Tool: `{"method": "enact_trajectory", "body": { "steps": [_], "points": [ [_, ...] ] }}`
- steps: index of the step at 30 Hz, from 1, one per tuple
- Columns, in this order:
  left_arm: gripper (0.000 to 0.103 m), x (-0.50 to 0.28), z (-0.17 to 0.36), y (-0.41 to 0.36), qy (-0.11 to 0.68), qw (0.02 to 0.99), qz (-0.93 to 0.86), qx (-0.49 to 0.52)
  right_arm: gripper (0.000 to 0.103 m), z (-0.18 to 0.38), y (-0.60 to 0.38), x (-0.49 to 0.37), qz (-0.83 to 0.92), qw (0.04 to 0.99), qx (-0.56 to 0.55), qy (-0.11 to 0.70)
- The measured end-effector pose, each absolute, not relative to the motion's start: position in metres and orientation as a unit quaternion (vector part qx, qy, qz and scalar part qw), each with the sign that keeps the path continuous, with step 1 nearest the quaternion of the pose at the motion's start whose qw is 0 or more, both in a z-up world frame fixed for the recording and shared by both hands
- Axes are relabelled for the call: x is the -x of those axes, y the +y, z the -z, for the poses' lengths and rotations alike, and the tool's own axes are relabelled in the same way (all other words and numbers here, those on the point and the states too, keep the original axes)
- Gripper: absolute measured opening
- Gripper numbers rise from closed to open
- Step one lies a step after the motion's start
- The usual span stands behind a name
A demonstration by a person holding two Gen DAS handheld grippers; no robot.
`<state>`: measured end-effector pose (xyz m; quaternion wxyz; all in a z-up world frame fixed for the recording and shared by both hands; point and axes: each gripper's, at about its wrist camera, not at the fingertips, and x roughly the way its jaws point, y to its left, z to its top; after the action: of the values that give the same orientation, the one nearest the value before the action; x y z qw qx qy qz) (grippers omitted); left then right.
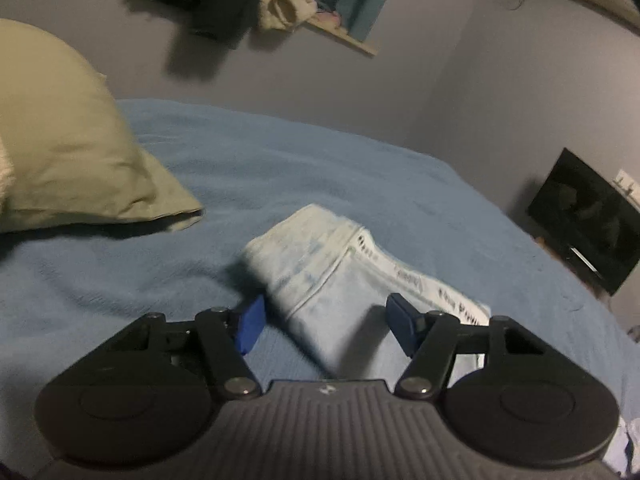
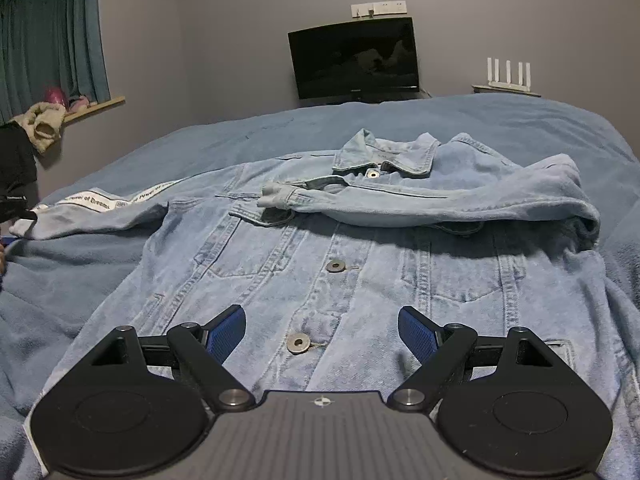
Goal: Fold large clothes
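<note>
Only the left wrist view shows the pillow at ten o'clock; left gripper half open astride the sleeve, not pressing. Right gripper wide, empty, above the denim jacket spread on the bed; television at twelve o'clock.

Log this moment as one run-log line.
task: fold jacket | right sleeve: folded across chest | left sleeve: outstretched, between left gripper jaws, ungripped | right gripper: open over front | surface: bed

Both wrist views low over bed, sharing jacket sleeve
</note>
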<state>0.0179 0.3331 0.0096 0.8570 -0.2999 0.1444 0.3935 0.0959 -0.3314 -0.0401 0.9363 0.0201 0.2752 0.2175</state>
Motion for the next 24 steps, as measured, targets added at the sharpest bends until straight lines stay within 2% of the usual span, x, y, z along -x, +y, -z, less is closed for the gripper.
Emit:
{"method": "enact_trajectory", "body": {
  "steps": [1, 2, 5, 11, 14, 24],
  "points": [
    [0.043, -0.022, -0.008, 0.339, 0.144, 0.857, -0.391, 0.303, 0.086, 0.041, -0.331, -0.097, -0.219, 0.935, -0.023, 0.277],
    [0.026, -0.021, -0.007, 0.342, 0.142, 0.855, -0.393, 0.308, 0.086, 0.042, -0.330, -0.098, -0.221, 0.934, -0.025, 0.279],
    [0.015, -0.009, -0.007, 0.342, 0.109, 0.865, -0.364, 0.328, 0.085, 0.042, -0.328, -0.101, -0.222, 0.934, -0.028, 0.279],
    [0.014, -0.021, -0.056, 0.291, 0.087, 0.920, -0.288, 0.250, 0.085, 0.025, -0.329, -0.109, -0.208, 0.949, -0.003, 0.239],
    [0.012, -0.045, -0.090, 0.246, 0.083, 0.947, -0.229, 0.210, 0.085, 0.023, -0.338, -0.114, -0.198, 0.949, -0.023, 0.246],
    [0.012, -0.163, -0.164, 0.031, 0.102, 0.988, -0.037, 0.111, 0.084, 0.037, -0.341, -0.108, -0.230, 0.930, -0.051, 0.280]
  ]
}}
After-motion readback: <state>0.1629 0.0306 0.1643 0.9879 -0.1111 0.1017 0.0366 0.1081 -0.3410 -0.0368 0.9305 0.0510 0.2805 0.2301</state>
